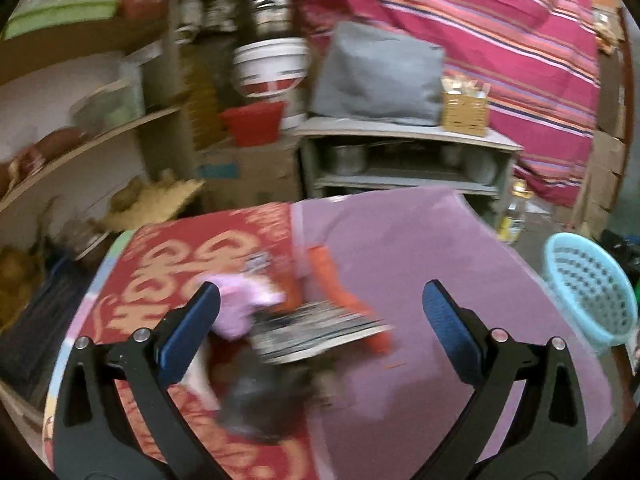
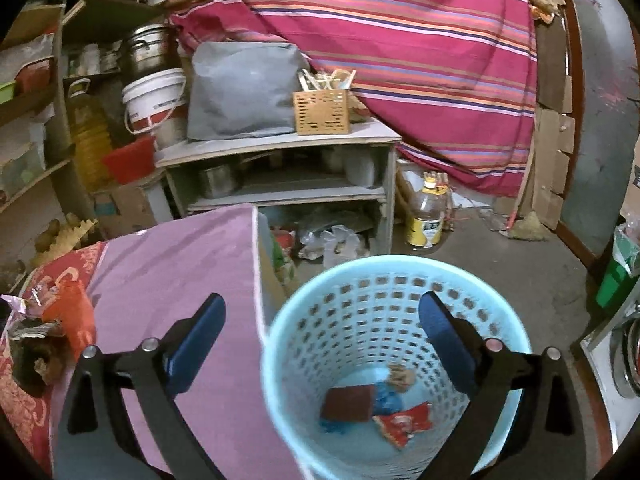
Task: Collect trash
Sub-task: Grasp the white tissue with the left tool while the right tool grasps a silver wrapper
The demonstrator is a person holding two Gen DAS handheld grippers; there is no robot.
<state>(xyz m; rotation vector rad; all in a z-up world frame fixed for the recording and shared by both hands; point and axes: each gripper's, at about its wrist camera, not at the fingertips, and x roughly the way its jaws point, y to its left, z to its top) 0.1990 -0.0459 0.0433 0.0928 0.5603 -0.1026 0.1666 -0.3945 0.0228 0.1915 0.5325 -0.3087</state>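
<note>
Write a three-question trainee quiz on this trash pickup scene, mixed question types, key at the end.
1. True or false: the right gripper holds a wrapper.
2. Where does the blue basket stand? A) on the table B) on the floor beside it
3. Fill in: the left gripper is open above a pile of ____ on the table.

Key: 1 false, it is open and empty; 2 B; 3 trash.

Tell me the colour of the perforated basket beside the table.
Light blue basket; the right wrist view shows it best.
</note>
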